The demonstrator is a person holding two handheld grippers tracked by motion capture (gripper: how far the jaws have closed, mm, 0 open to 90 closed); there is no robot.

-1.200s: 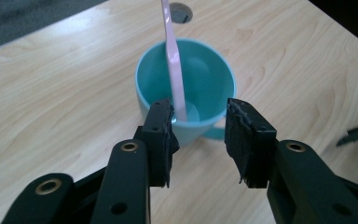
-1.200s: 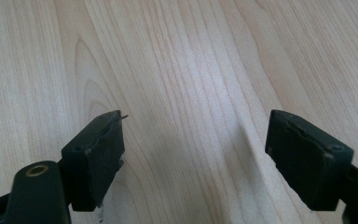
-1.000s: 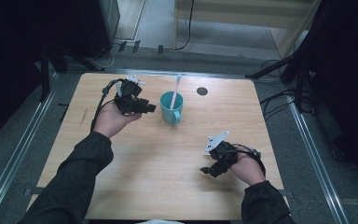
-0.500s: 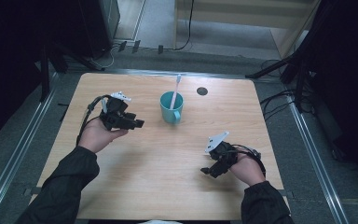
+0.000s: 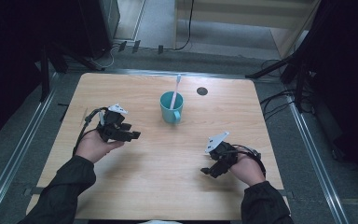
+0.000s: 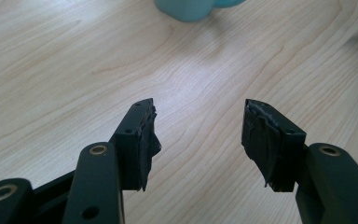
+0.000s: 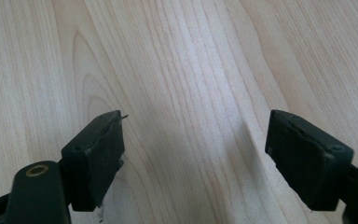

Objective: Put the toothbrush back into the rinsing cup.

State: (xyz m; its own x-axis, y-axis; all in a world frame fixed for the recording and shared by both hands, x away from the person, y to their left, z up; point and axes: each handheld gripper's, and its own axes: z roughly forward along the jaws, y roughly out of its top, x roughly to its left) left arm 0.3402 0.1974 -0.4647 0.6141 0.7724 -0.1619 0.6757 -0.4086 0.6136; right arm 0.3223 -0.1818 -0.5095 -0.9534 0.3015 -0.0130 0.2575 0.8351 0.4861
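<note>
Right gripper (image 5: 208, 171) near right on the worktop (image 5: 168, 186), jaws wide apart, nothing between them. Left gripper (image 5: 134, 136) mid-left, jaws just been opening, gap empty, nothing held. Farther off, centre, teal mug (image 5: 172, 107) stands upright with a pink-white toothbrush (image 5: 175, 91) leaning inside, so the placing looks done and little seems left. Brush head hidden in the mug; left gripper view cuts the mug (image 6: 191, 8) to its base; small dark disc (image 5: 202, 91) beyond is unclear
</note>
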